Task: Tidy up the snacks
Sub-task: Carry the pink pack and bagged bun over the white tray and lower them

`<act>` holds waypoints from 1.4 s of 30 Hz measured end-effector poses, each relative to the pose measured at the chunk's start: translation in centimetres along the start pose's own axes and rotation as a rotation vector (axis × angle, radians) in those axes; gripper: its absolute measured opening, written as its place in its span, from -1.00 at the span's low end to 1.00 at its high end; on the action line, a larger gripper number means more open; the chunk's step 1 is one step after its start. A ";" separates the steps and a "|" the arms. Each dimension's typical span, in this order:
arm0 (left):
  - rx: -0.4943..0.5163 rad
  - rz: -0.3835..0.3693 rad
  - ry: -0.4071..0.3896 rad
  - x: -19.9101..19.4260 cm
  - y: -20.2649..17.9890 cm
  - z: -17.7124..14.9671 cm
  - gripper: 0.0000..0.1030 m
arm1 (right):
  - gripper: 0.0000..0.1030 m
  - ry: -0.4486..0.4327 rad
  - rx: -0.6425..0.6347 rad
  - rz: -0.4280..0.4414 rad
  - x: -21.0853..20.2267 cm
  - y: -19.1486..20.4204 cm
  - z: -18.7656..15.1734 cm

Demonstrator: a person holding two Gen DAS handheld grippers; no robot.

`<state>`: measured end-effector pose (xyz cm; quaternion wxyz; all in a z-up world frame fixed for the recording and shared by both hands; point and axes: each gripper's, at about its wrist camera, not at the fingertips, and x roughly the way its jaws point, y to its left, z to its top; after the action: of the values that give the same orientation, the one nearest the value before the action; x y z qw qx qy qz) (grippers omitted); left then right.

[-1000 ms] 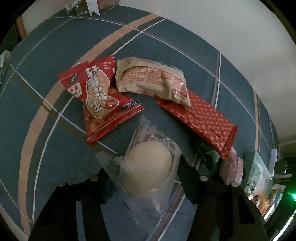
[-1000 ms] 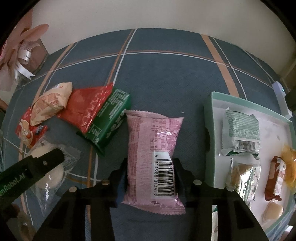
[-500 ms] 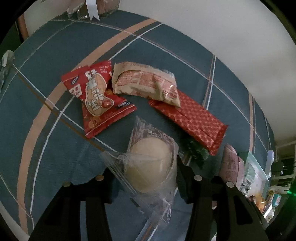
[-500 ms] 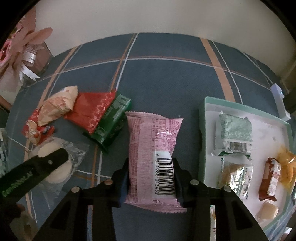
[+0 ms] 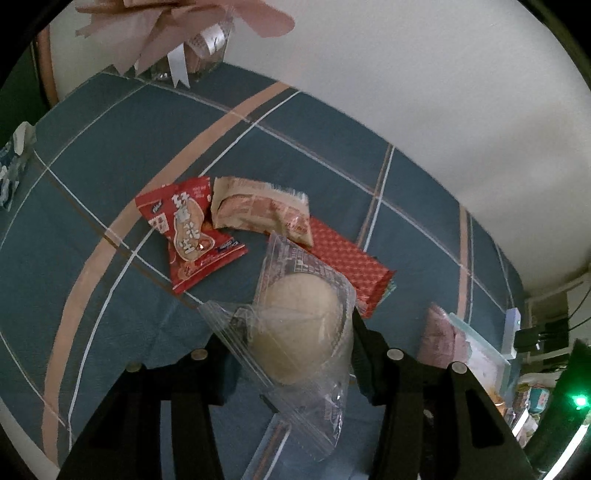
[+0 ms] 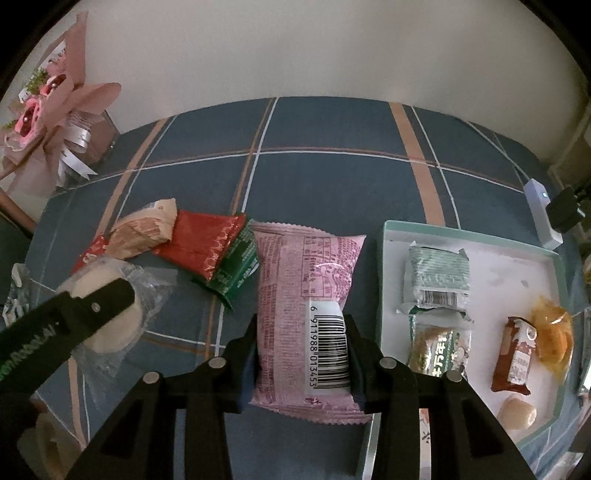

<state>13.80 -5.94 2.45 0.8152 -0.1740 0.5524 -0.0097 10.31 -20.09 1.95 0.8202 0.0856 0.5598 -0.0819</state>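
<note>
Right wrist view: right hand-held gripper point(image 6: 301, 354) is clamped on the pink snack packet point(image 6: 308, 317), long axis pointing away; the teal tray point(image 6: 380, 295) lies just right. Left hand-held gripper point(image 5: 290, 338) pinches the clear-wrapped bun point(image 5: 301, 328).

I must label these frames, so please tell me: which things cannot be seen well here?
- Green packet: mostly under the red wafer pack, right wrist view.
- Tray: contents too small at the edge, left wrist view.
- Bun wrapper: print illegible, left wrist view.
- Bouquet: cut off by the top edge, left wrist view.
</note>
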 end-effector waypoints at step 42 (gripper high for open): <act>0.310 -0.212 0.052 -1.1 -16.9 -8.2 0.02 | -0.17 -0.021 0.365 -0.106 -4.3 -21.2 -2.5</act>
<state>8.98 -23.82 5.68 0.8121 -0.1030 0.5438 -0.1849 1.60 -39.92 3.98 0.7915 0.2023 0.5307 -0.2259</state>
